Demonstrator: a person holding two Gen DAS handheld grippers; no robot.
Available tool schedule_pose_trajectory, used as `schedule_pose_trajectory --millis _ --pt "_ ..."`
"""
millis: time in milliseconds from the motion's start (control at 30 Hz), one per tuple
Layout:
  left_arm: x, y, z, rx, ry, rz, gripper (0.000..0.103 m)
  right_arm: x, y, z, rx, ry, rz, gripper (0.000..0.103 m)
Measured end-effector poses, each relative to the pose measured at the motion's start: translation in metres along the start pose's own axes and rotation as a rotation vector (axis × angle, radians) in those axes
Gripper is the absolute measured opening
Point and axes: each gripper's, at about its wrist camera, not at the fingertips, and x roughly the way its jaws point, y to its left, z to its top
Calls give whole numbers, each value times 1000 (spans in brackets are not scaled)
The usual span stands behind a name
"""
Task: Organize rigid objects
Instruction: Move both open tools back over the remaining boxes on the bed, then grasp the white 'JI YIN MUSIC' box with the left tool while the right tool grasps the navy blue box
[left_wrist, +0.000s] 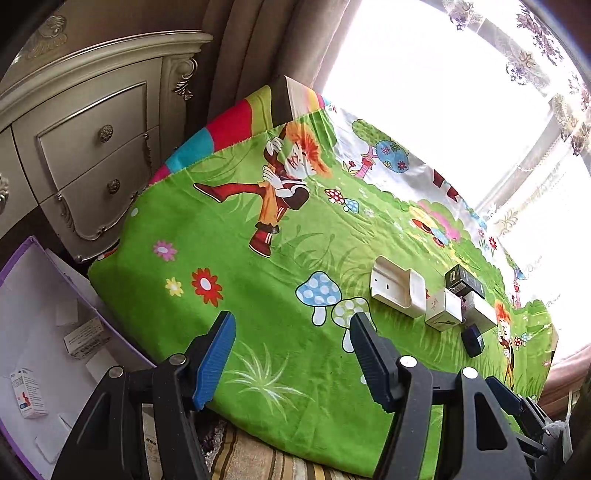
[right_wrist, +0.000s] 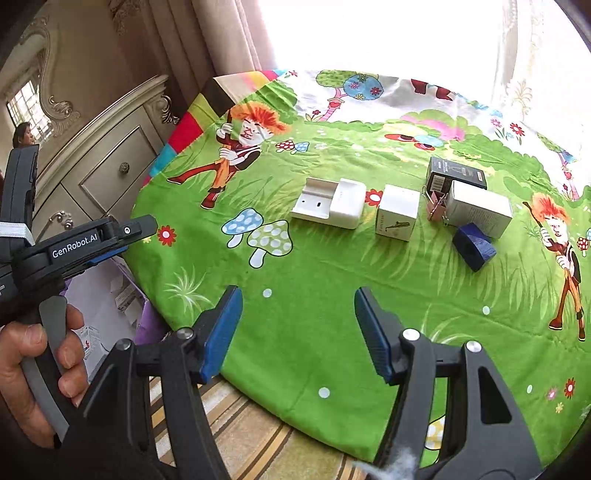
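Several small things lie in a cluster on the green cartoon cloth (right_wrist: 314, 314): a white plastic holder (right_wrist: 328, 203), a white cube box (right_wrist: 397, 214), a black box (right_wrist: 454, 173), a larger white box (right_wrist: 480, 210), a pink binder clip (right_wrist: 436, 203) and a dark blue piece (right_wrist: 474, 245). My right gripper (right_wrist: 299, 317) hangs open over the cloth's near part, well short of them, nothing between its blue pads. In the left wrist view the holder (left_wrist: 397, 291), cube box (left_wrist: 443, 310) and blue piece (left_wrist: 472, 339) sit to the right of my open, empty left gripper (left_wrist: 293, 354).
A purple-edged open box (left_wrist: 37, 314) with several small cartons stands on the floor left of the table. A cream carved cabinet (left_wrist: 92, 147) is behind it. A hand (right_wrist: 33, 362) holds the left gripper (right_wrist: 136, 236) at the table's left edge. Bright window at the back.
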Motion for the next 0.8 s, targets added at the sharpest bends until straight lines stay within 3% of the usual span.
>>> schedule_pose_trajectory --millis 400,567,800 --pt "48 -109 1 198 54 -88 65 16 -113 25 144 -50 -190 68" --pt "63 -149 -3 278 67 -129 65 33 -137 22 175 -30 -203 68" --pt "93 -189 -9 358 101 -153 65 56 -142 26 123 -13 -206 68"
